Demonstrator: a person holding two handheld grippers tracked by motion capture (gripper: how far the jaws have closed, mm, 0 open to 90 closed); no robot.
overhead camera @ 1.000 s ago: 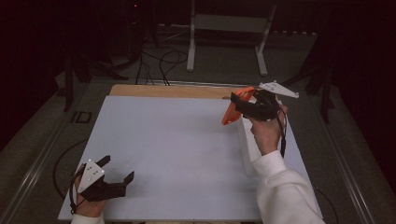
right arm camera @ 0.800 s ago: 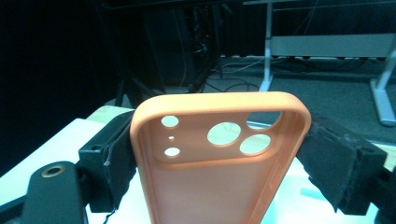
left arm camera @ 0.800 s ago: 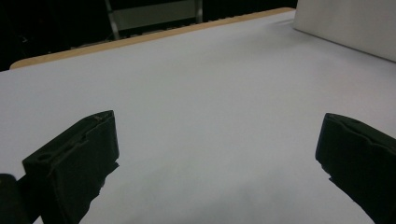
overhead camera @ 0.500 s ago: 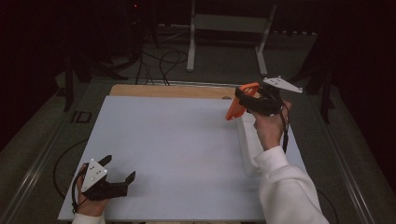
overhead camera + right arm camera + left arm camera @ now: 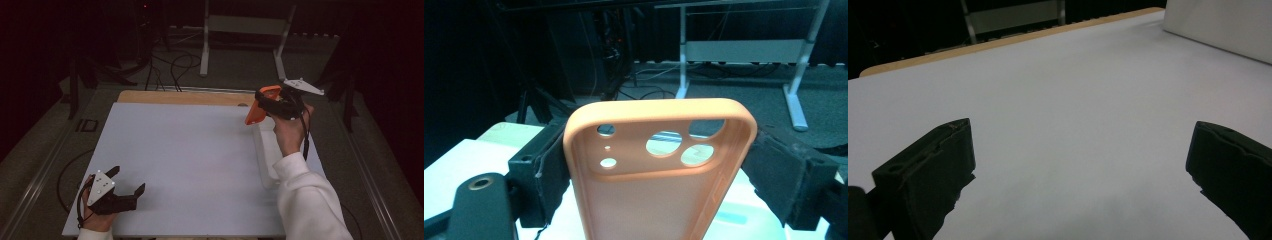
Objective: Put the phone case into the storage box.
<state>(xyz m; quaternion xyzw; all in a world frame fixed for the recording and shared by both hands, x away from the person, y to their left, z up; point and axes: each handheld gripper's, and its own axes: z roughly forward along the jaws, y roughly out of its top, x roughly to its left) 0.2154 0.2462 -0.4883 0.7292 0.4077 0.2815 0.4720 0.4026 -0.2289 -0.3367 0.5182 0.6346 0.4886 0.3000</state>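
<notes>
- The right gripper [image 5: 265, 100] was held up above the far right part of the table [image 5: 200, 165], in a hand with a white sleeve [image 5: 310, 200] behind it.
- Its jaws stood wide but were closed on an orange phone case [image 5: 256, 109], one pad pressed against each long side.
- In the right gripper view the case [image 5: 659, 170] rose between the two black jaws with its hollow inside facing the camera and its camera cut-outs at the top end.
- In the high view the case hung tilted, its lower end pointing down toward the table and clear of the surface.
- A white box [image 5: 267, 155] lay on the table just below the raised case, along the right side, near the right forearm.
- The left gripper [image 5: 131, 184] rested low at the near left corner of the table, well apart from the case.
- Its jaws were spread wide with nothing between them; in the left gripper view bare white tabletop [image 5: 1073, 125] showed in the gap.
- That same view caught a side of the white box [image 5: 1223, 25] at the upper right, far across the table.
- A wooden strip [image 5: 180, 97] edged the table's far side, and a metal stand [image 5: 245, 30] stood on the dark floor beyond it.
</notes>
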